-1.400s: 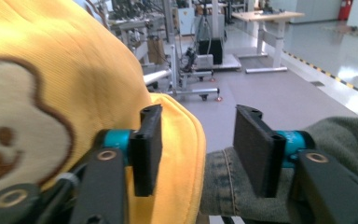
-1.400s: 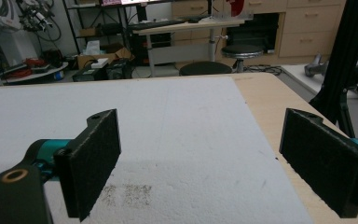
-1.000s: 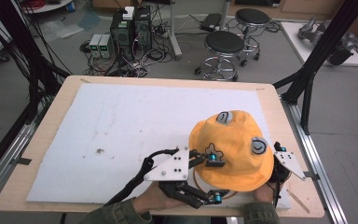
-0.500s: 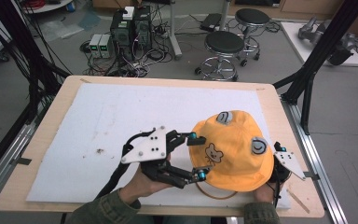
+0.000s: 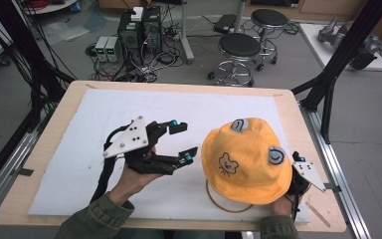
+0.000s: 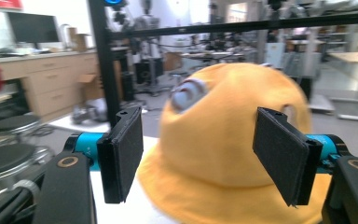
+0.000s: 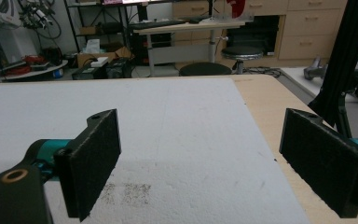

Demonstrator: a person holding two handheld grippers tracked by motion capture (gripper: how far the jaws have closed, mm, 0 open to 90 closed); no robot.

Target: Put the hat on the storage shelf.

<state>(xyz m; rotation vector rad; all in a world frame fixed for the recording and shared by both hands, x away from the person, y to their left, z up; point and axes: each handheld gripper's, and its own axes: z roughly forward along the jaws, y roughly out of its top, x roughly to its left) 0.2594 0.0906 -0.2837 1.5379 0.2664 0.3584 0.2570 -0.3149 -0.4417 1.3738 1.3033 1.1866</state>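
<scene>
Left hand (image 5: 129, 181) at the near edge holds the left gripper (image 5: 183, 143) above the white mat (image 5: 79, 164), fingers (image 6: 123, 151) spread wide, nothing between them, aimed at the hat (image 5: 243, 159) just to its right and clear of it. Hat is yellow, bucket type, bear face on the front, two grey ears on top, sitting on the mat at the near right of the bench (image 5: 40, 144). Thin brown ring (image 5: 219, 201) pokes out from under its near brim. Right gripper (image 7: 205, 163) is tucked at the hat's right side, mostly covered by it in the high view; its own view has the fingers (image 7: 93, 158) wide apart over bare mat, holding nothing. Past the bench: two stools (image 5: 238, 47), boxes and cables on the floor.
</scene>
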